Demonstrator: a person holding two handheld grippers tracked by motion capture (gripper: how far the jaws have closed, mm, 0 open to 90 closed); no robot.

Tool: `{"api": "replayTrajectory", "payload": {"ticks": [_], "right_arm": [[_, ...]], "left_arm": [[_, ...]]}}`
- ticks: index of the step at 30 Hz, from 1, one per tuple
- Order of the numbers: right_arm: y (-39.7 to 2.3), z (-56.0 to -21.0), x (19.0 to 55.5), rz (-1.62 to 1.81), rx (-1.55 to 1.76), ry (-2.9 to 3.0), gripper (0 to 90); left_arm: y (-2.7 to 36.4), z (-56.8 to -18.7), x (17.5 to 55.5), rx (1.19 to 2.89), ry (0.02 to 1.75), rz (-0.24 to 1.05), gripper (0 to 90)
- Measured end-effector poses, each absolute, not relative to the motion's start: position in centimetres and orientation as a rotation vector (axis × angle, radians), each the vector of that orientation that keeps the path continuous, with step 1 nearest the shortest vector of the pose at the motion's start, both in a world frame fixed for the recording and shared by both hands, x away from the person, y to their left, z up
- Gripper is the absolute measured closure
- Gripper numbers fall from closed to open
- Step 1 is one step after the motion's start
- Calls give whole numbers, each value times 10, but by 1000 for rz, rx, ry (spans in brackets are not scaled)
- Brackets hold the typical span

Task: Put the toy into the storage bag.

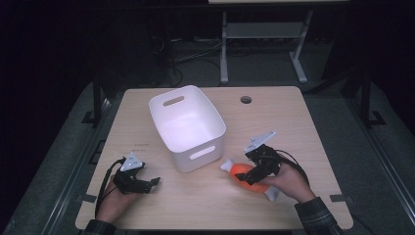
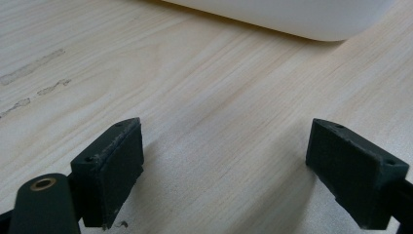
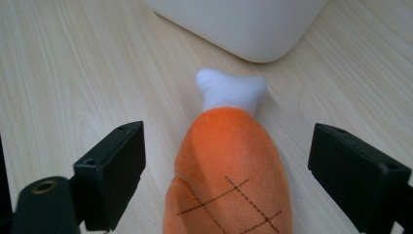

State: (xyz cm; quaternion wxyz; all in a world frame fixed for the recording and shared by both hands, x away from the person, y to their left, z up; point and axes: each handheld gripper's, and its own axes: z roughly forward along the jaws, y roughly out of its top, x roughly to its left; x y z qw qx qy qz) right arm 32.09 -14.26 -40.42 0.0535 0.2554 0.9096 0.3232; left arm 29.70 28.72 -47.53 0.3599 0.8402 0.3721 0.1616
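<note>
Right gripper (image 3: 226,170) stood wide open astride the plush drumstick (image 3: 231,170), pads clear of it, just beside the white bin (image 1: 187,128). Left gripper (image 2: 226,170) gaped empty.

The left tongs (image 1: 152,182) sit low in the person's left hand (image 1: 116,198), jaws pointing to the right and spread wide with nothing between them. The right tongs (image 1: 244,177) are held in the right hand (image 1: 288,183), angled down and leftward, the forearm in a plaid sleeve (image 1: 318,215) behind them. Their jaws stand wide apart, pads pressing on nothing.
</note>
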Motion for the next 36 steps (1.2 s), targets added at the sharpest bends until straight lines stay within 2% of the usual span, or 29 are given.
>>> {"api": "replayTrajectory", "payload": {"ticks": [11,28,36], "right_arm": [[-140,-418,324,922,752,2807,59],[-142,-447,323,778,789,2844,59],[-143,-449,322,771,796,2854,59]], "left_arm": [[287,-475,297,2166,958,414,132],[288,-475,297,2171,955,409,131],[288,-475,297,2172,954,409,131]]}}
